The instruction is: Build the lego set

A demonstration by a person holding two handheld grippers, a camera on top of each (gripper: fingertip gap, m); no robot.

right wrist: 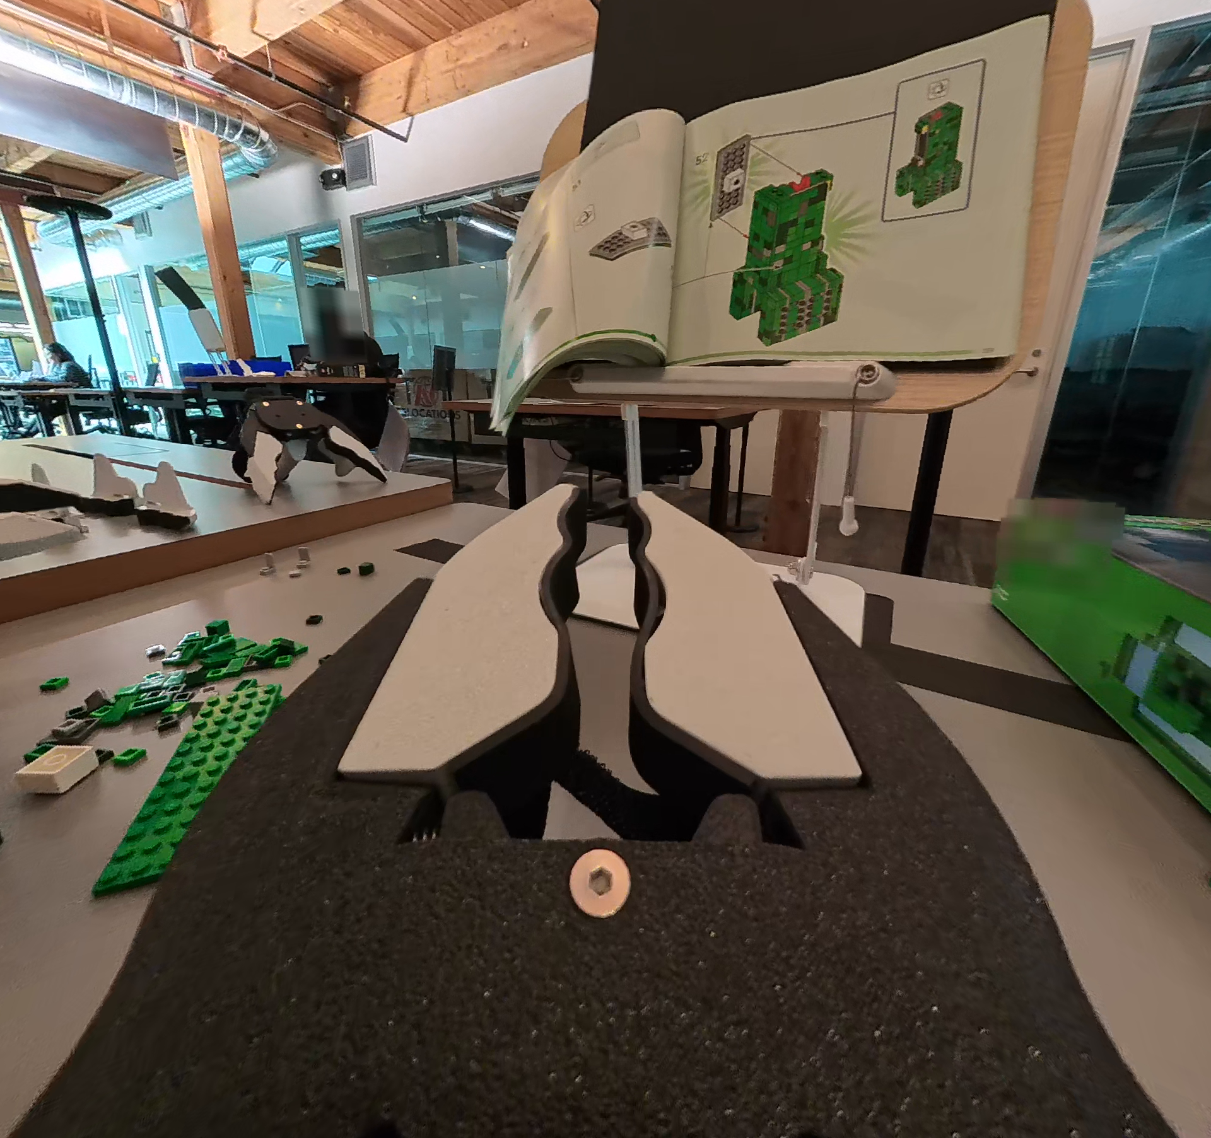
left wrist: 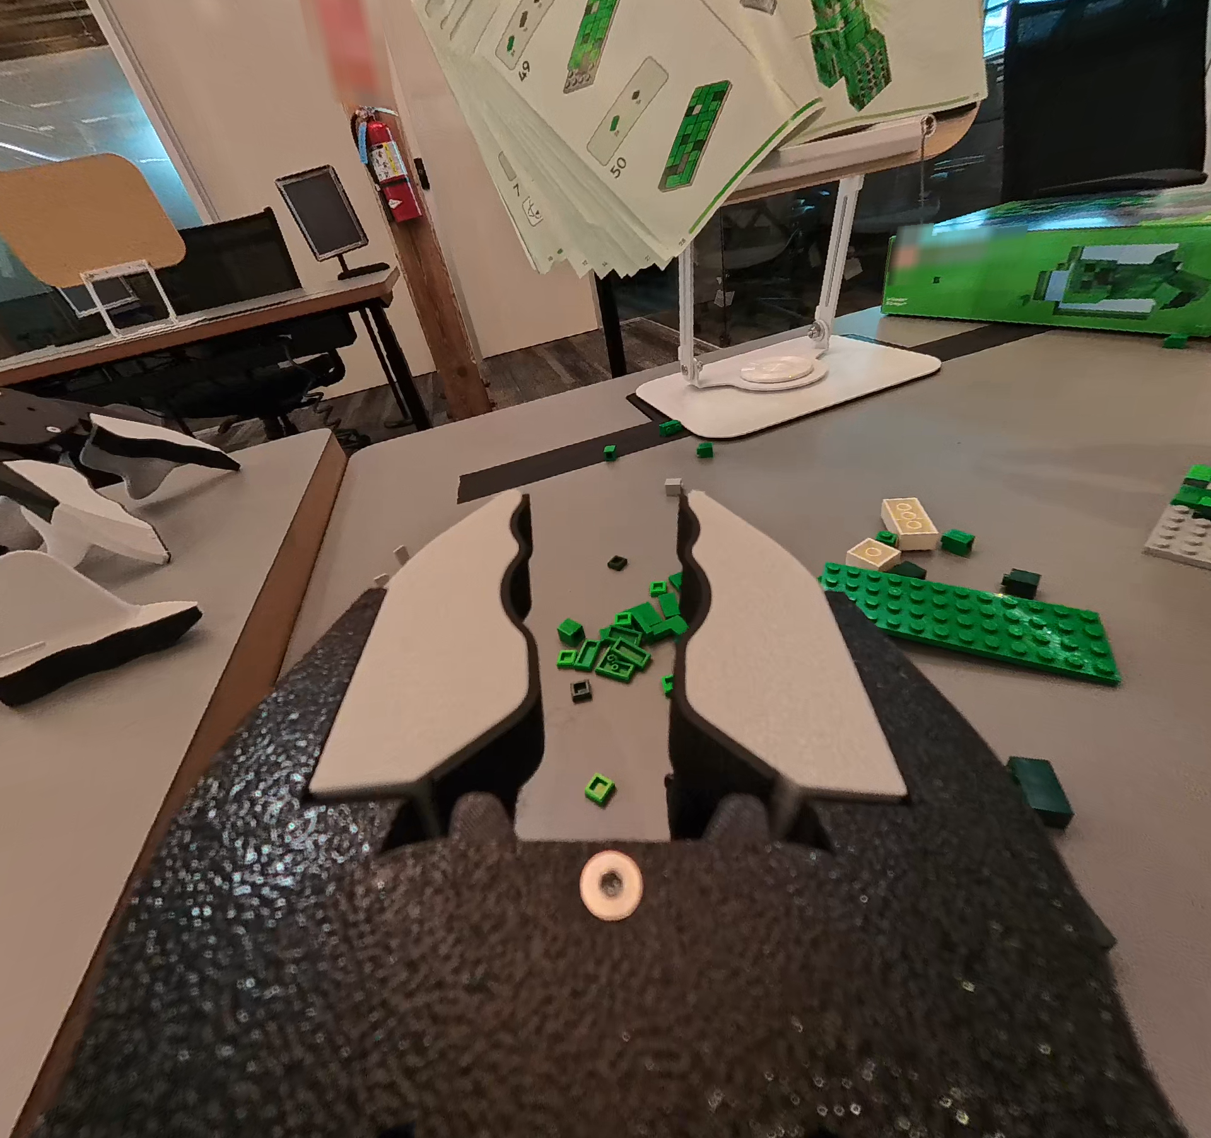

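My left gripper is open and holds nothing; it hangs over a loose pile of small green tiles on the grey table. A single green tile lies nearer its base, and a small grey brick sits by its right fingertip. A long green studded plate lies to its right. My right gripper has its fingers a little apart with nothing between them. It points at the white book stand that holds an open instruction booklet. The green plate and the tile pile lie to its left.
Cream bricks, a dark green piece and a grey plate lie at the right. A green box stands at the back right; it also shows in the right wrist view. Spare grippers rest on the neighbouring table.
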